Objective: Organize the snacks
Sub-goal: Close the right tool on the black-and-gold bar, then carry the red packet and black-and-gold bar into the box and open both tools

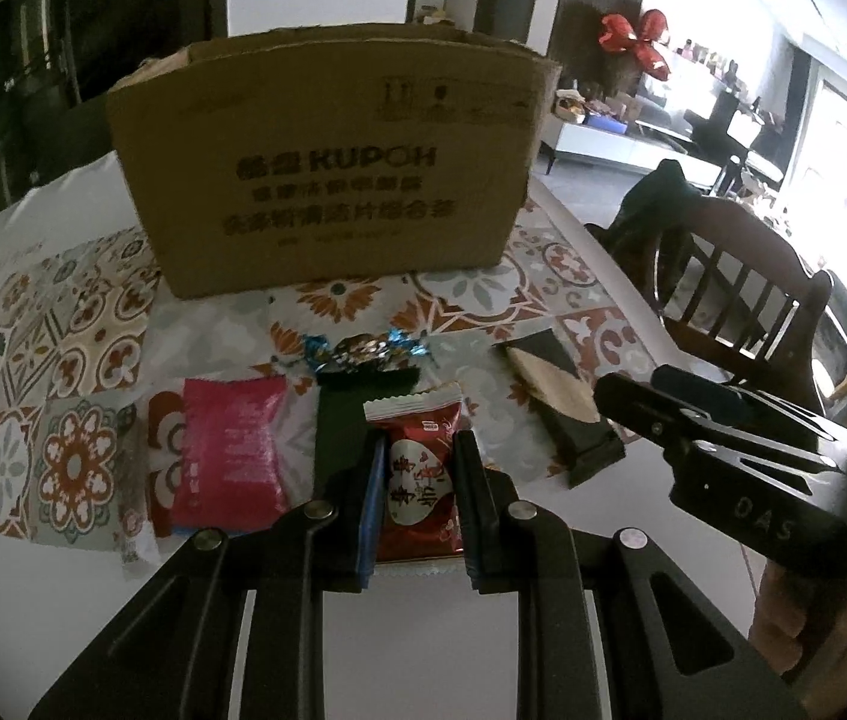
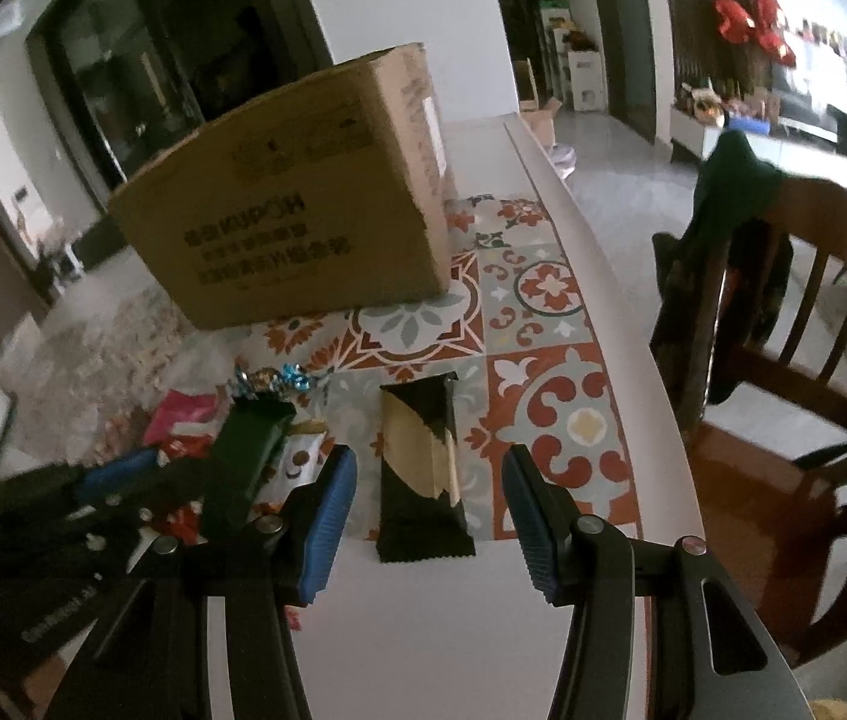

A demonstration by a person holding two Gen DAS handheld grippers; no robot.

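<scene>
My left gripper (image 1: 417,450) is shut on a red snack packet (image 1: 420,492) with a white heart label, gripping it by its sides just above the table. Beside it lie a pink packet (image 1: 228,450), a dark green packet (image 1: 342,420) and a foil-wrapped candy (image 1: 357,351). A black and gold bar packet (image 2: 420,480) lies flat on the patterned mat. My right gripper (image 2: 429,462) hangs open above it, one finger on each side and clear of it. Behind the snacks stands an open cardboard box (image 1: 327,162), also seen as the box (image 2: 297,222) in the right wrist view.
A patterned mat (image 2: 549,360) covers part of the white table (image 2: 453,630). The table's right edge runs close to a wooden chair (image 2: 813,360) with dark clothing draped over its back. A living room lies beyond.
</scene>
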